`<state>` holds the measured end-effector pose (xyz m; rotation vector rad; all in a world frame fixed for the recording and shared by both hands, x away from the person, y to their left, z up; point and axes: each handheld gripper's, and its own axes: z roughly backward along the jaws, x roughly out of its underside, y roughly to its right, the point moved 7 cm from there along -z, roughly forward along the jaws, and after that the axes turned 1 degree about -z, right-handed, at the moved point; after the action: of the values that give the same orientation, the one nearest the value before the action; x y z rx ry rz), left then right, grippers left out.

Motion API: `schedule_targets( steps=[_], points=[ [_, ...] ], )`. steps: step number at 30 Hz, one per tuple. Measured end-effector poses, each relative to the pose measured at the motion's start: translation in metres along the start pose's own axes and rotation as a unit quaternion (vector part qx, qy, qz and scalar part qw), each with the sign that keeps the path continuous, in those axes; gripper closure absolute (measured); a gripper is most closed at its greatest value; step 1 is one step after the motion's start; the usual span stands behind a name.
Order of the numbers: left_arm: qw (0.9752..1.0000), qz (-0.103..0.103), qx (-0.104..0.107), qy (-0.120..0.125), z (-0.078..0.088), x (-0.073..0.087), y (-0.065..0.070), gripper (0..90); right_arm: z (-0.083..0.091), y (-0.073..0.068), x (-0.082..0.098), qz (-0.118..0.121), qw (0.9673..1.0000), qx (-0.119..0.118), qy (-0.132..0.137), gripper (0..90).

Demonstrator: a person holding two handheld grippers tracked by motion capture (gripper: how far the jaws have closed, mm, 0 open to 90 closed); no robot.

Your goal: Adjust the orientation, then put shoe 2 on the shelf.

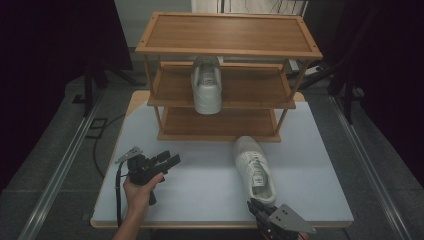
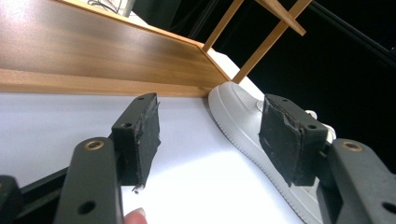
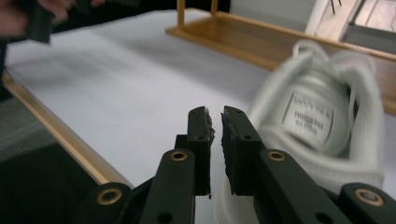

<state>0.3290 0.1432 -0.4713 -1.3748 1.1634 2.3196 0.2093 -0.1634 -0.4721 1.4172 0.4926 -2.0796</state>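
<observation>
A white sneaker (image 1: 255, 167) lies on the white table (image 1: 200, 185) in front of the wooden rack (image 1: 227, 32), toe toward the rack. Its twin (image 1: 207, 85) stands on the middle shelf. My left gripper (image 1: 169, 159) rests low over the table's left part, pointing right toward the sneaker (image 2: 238, 116); its jaws stand wide open (image 2: 210, 100) with nothing between them. My right gripper (image 1: 252, 202) is at the front edge, just behind the sneaker's heel (image 3: 317, 116). Its pads (image 3: 215, 112) stand a narrow gap apart, gripping nothing, just left of the heel.
The rack's bottom shelf (image 2: 93, 51) sits on the table right behind the sneaker's toe. The table's front edge (image 3: 56, 130) runs close under my right gripper. Dark curtains and floor rails flank the table.
</observation>
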Motion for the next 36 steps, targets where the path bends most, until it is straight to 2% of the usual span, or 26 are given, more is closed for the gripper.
schedule_targets(
  steps=[2, 10, 14, 17, 22, 25, 29, 36],
  points=[
    [1.0, 0.003, 0.002, 0.001, 0.001, 0.0, 0.0, 36.9, 0.003, 0.002, -0.01, -0.01, 0.9998, -0.011, 0.016, 79.8],
    [0.9998, 0.013, 0.013, 0.005, 0.004, -0.002, 0.003, 36.5, 0.009, 0.018, -0.046, -0.033, 0.9972, -0.015, 0.065, 71.6],
    [0.9997, 0.014, 0.014, 0.014, 0.01, -0.008, 0.003, 36.1, 0.009, 0.026, -0.057, -0.025, 0.997, -0.013, 0.072, 68.6],
    [0.9997, 0.015, 0.013, 0.015, 0.012, -0.008, 0.003, 36.0, 0.004, 0.037, -0.068, -0.034, 0.9964, -0.014, 0.076, 64.9],
    [0.9997, 0.017, 0.014, 0.006, 0.01, -0.003, 0.003, 35.8, -0.016, 0.058, -0.085, -0.052, 0.9958, -0.017, 0.073, 57.6],
    [0.9997, 0.02, 0.015, 0.002, 0.007, -0.001, 0.002, 35.7, -0.026, 0.066, -0.084, -0.063, 0.9956, -0.015, 0.069, 55.7],
    [0.9994, 0.03, 0.017, 0.006, 0.005, -0.003, 0.001, 35.8, -0.033, 0.073, -0.071, -0.069, 0.9962, -0.009, 0.052, 53.4],
    [0.9994, 0.025, 0.023, 0.006, 0.007, -0.003, 0.003, 35.8, -0.038, 0.085, -0.054, -0.081, 0.9961, 0.01, 0.032, 52.1]
  ],
)
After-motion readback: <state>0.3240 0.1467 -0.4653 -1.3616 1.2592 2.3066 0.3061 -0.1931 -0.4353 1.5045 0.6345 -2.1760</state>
